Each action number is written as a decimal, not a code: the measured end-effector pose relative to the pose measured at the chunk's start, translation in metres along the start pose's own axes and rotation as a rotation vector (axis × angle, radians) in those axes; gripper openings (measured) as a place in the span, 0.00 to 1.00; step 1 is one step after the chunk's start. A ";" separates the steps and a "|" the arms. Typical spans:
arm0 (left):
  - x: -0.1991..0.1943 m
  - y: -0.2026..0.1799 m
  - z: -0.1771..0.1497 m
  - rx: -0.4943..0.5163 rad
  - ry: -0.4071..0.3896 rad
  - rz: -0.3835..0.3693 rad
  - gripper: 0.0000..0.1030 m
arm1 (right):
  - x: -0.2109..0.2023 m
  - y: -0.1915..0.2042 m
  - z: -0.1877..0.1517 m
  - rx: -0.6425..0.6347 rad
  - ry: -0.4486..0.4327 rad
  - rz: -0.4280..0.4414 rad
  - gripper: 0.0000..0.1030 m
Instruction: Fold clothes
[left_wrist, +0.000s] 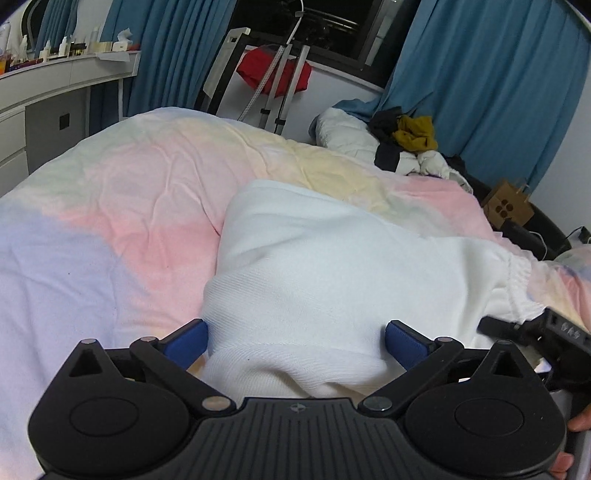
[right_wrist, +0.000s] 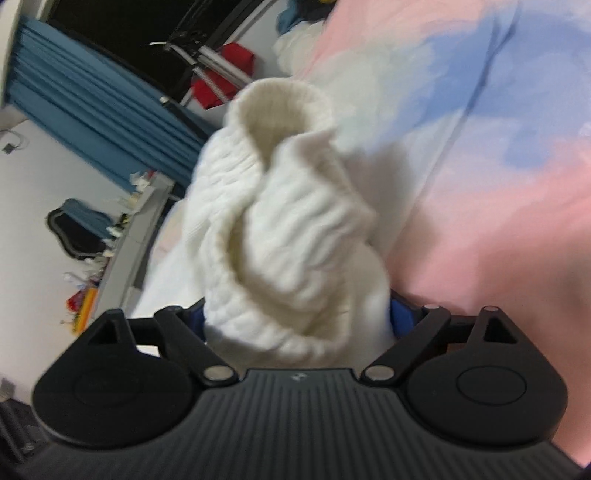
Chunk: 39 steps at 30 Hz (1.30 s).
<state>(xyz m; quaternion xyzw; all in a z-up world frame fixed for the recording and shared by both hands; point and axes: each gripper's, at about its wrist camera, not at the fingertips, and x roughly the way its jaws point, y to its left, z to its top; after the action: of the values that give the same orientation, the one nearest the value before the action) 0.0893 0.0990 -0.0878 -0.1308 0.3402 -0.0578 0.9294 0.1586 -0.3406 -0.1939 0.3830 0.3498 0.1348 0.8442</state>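
A white knit sweater (left_wrist: 314, 266) lies on a bed with a pastel pink, blue and yellow duvet (left_wrist: 122, 199). My left gripper (left_wrist: 295, 345) has its blue pads wide apart on either side of a bunched fold of the sweater, jaws open. My right gripper (right_wrist: 299, 317) holds a thick bunch of the sweater's ribbed cuff (right_wrist: 284, 229) between its blue pads and lifts it above the duvet (right_wrist: 498, 166). The right gripper's body (left_wrist: 535, 332) shows at the right edge of the left wrist view, at the sweater's gathered hem.
A pile of white, black and mustard clothes (left_wrist: 402, 140) lies at the far side of the bed. A white desk (left_wrist: 55, 92) stands left, blue curtains (left_wrist: 491, 85) behind, a metal stand with red cloth (left_wrist: 273, 74) at the window. A cardboard box (left_wrist: 508, 206) sits at right.
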 end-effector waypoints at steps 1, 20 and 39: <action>0.001 0.000 0.000 -0.001 0.003 0.002 1.00 | -0.003 0.004 0.000 -0.009 -0.018 0.028 0.90; 0.003 -0.022 0.018 0.041 -0.065 0.012 0.45 | -0.028 0.060 -0.017 -0.176 -0.138 -0.061 0.38; 0.008 -0.312 0.081 0.285 -0.216 -0.317 0.40 | -0.226 -0.014 0.138 -0.029 -0.549 -0.019 0.37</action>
<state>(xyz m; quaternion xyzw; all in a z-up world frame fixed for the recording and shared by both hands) 0.1419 -0.1850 0.0544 -0.0555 0.2023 -0.2364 0.9488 0.0919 -0.5378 -0.0301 0.3899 0.1095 0.0230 0.9140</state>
